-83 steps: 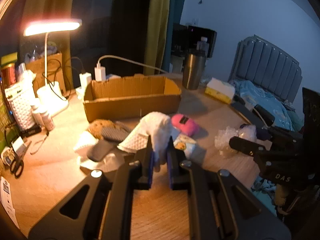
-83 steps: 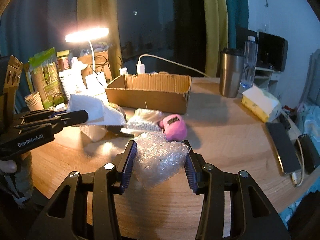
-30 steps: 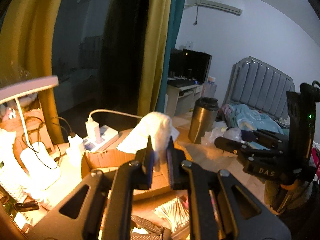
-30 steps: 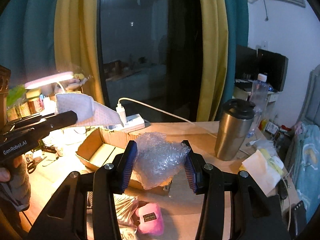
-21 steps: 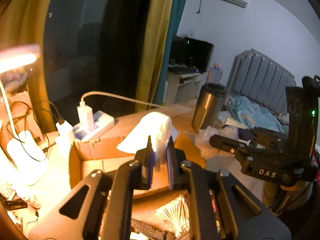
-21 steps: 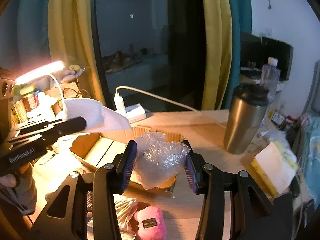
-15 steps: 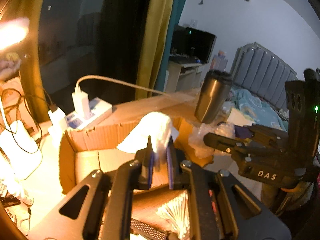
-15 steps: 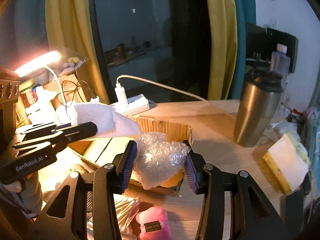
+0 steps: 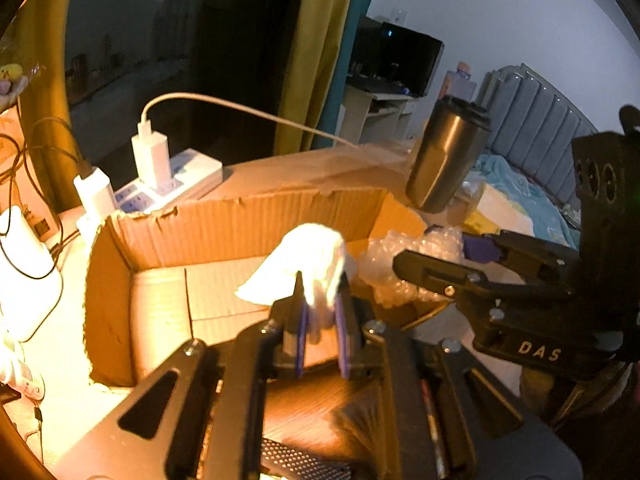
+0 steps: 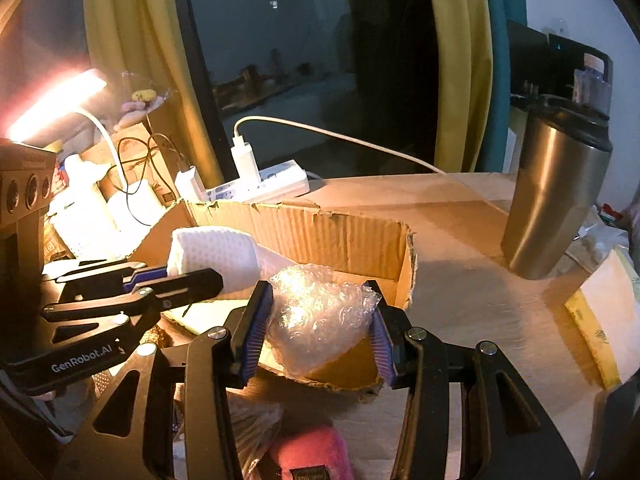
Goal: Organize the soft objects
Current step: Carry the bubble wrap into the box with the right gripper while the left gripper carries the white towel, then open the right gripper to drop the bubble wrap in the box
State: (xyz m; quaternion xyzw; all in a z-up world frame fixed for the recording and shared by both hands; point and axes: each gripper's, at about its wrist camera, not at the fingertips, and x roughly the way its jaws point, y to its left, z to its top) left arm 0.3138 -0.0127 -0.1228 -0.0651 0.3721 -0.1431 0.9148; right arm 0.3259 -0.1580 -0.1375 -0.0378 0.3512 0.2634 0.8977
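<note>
- L gripper (image 9: 320, 322): jaws nearly shut, pinching a white cloth (image 9: 308, 262); the cloth hangs over the open box (image 9: 256, 220), near its front-right part.
- R gripper (image 10: 318, 336): jaws part open, pads pressing each side of a bubble wrap wad (image 10: 320, 308); the wad sits over the box's near-right corner, above the front wall.
- Step in hand, I'd say: drop both soft items into the box.
- To do it well: bring each tip clear past the front wall and inside the box before opening. Open L first, since the cloth is already well over the floor; then nudge R further in, b/c the wad looks to sit right above the rim and could land outside.
- Cloth is limp and may cling to a pad; open wide, then lift straight off.
- Wrap is light and springy and may bounce, so release low.
- The two grippers are close, side by side; keep them apart so they don't knock.
- Around: steel tumbler (image 10: 556, 196) stands right of the box, well clear. Power strip (image 10: 264, 184) w/ chargers and cable behind the far wall. Desk lamp (image 10: 52, 100) far left.
- More soft stuff waits on the table in front of the box: pink plush (image 10: 312, 456), and a pack that looks like cotton swabs beside it.
- Nothing blocks the box opening; its floor looks bare.
</note>
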